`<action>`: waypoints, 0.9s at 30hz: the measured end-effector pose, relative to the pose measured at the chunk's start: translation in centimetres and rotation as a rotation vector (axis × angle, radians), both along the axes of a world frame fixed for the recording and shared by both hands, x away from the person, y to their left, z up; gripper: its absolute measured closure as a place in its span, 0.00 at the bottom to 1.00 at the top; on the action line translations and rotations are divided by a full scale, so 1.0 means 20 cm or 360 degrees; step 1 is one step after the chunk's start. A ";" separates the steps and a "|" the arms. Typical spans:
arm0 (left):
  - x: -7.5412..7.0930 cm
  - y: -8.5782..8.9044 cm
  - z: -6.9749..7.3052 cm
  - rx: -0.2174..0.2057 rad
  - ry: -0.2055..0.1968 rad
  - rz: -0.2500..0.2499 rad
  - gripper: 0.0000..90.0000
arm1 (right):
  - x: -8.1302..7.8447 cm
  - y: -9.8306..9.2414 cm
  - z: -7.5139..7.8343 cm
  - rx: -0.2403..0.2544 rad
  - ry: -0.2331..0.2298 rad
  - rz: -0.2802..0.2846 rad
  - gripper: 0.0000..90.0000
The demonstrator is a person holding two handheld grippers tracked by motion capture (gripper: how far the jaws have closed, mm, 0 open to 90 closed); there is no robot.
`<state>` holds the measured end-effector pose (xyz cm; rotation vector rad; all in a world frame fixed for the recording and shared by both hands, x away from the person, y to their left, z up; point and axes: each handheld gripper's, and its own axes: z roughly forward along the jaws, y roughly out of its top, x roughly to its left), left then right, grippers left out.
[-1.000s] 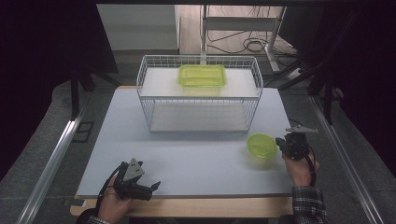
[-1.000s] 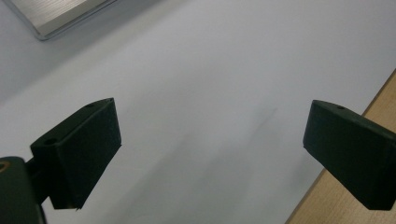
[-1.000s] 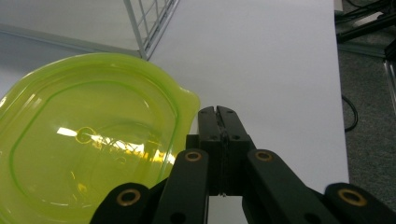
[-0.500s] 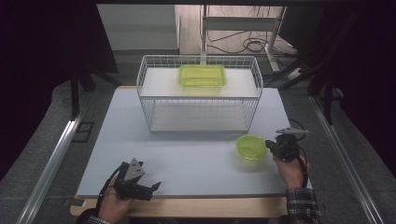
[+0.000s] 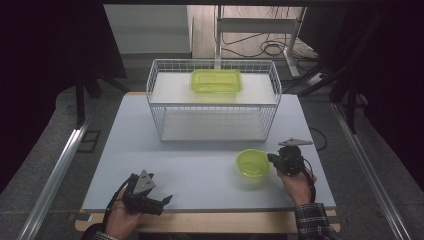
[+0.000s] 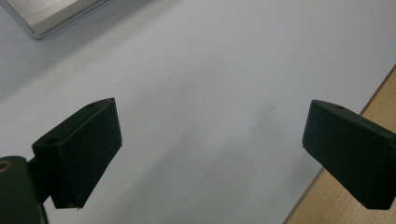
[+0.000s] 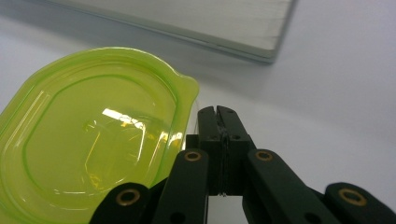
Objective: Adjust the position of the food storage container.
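A small round container with a lime-green lid [image 5: 252, 162] [image 7: 93, 135] sits on the white table at the front right. My right gripper [image 5: 272, 160] [image 7: 218, 114] lies just right of it, jaws pressed together, the tips against the lid's rim beside its tab. Whether any rim is pinched between them I cannot tell. My left gripper [image 5: 162, 202] [image 6: 210, 149] rests at the front left edge of the table, jaws wide apart with only bare tabletop between them.
A white wire basket [image 5: 212, 104] stands at the back middle of the table [image 5: 190, 170], and a rectangular lime-green container [image 5: 216, 81] lies on its upper shelf. The basket's pale base board [image 7: 210, 23] is just beyond the round container. The wooden front edge [image 6: 373, 107] runs beside my left gripper.
My right gripper has moved left across the table, and the round green container has moved left along with it. The left gripper has stayed where it was.
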<state>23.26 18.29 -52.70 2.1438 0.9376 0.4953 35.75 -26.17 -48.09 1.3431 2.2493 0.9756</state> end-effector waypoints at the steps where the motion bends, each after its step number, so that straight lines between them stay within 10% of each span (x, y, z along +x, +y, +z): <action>1: 0.00 0.00 0.00 0.0003 0.0000 -0.0001 0.05 | -0.01 0.02 0.00 0.0007 0.0006 0.0011 0.99; 27: 0.00 0.00 0.00 0.0020 0.0013 -0.0006 0.05 | -0.13 0.38 -0.04 0.0122 0.0097 0.0290 0.97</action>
